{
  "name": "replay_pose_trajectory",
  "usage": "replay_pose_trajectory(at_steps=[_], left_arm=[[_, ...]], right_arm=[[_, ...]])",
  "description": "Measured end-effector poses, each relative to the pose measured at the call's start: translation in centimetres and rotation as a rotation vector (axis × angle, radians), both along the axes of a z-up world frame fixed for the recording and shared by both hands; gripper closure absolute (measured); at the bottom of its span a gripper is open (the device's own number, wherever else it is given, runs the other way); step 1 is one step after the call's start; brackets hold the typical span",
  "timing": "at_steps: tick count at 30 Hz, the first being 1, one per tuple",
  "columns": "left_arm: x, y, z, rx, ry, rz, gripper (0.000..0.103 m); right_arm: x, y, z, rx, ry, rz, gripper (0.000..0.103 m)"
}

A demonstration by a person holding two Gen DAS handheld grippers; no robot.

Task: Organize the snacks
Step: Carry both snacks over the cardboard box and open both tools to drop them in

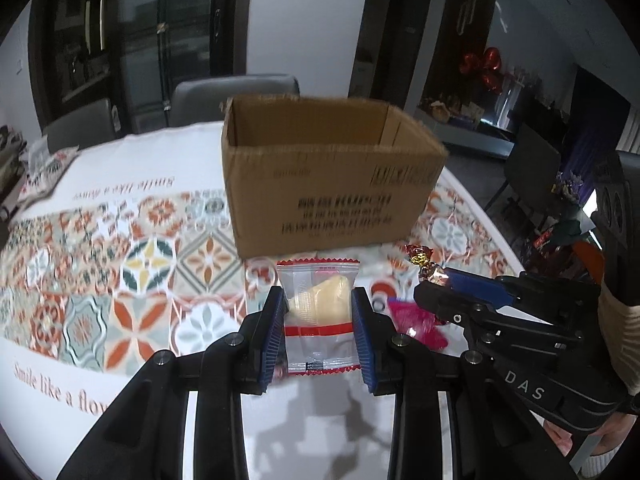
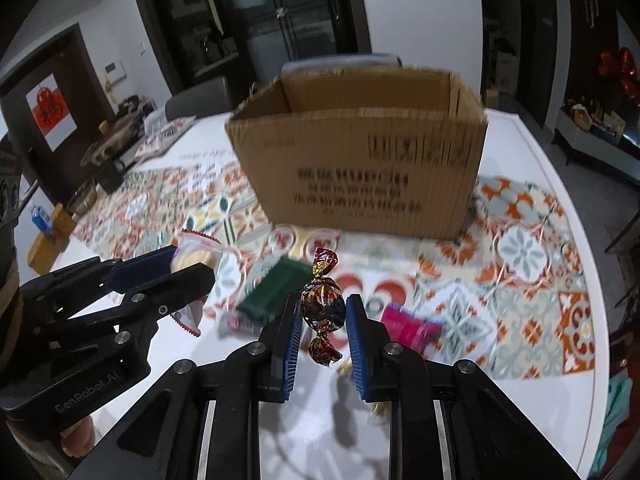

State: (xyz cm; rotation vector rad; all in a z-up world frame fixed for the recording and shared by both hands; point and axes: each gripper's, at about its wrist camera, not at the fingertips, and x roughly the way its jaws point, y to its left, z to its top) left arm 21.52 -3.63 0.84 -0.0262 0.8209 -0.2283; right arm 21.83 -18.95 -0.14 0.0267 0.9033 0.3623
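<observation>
Cardboard box (image 1: 332,176): plain brown with dark printed lettering; surface (image 1: 120,248): white cloth with a band of orange, teal and yellow tile motifs. Clear packet (image 1: 318,312): red zigzag edges, red stripe, pale yellow contents; foil candy (image 2: 323,306): dark red with gold. Flat packets: one dark green (image 2: 276,290), one magenta (image 2: 410,326); both tongs (image 1: 319,330) (image 2: 323,330): black with blue ribbed pads.

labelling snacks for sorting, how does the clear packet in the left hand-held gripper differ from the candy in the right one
The clear plastic packet with red serrated edges is flat and see-through, showing a pale yellow pastry; the dark red foil-wrapped candy with twisted ends is round, shiny and opaque. The packet spans the wider gap of the left hand-held gripper; the candy sits in the narrower right hand-held gripper. Both are gripped, lifted off the table, before the open brown cardboard box.
</observation>
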Motion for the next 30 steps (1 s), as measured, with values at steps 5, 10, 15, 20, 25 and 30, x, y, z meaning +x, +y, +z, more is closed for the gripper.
replay_pose_trajectory(at_steps=[5,10,15,20,25,30], left_arm=[[1.1,-0.2,2.8,0.017,-0.072,-0.003,0.07],[2.3,-0.3,5.3,0.021,-0.127,-0.008,0.07],[3.5,-0.4,7.0,0.023,-0.152,-0.011,0.07],[5.1,-0.5,7.8,0.042,-0.153,-0.021,0.07],[7.5,-0.5,8.3,0.04,-0.131,-0.026,0.07],[10.0,-0.5,8.5,0.035,-0.117,-0.031,0.07]], right_arm=[[1.1,-0.1,2.6,0.003,-0.058,-0.005,0.079],[2.1,-0.1,5.2,0.002,-0.114,-0.011,0.079],[3.1,-0.3,7.4,-0.016,-0.159,-0.012,0.079],[4.5,-0.5,8.6,-0.033,-0.17,-0.02,0.079],[6.2,-0.4,9.5,-0.055,-0.173,-0.026,0.079],[8.5,-0.4,10.0,-0.073,-0.161,-0.038,0.079]])
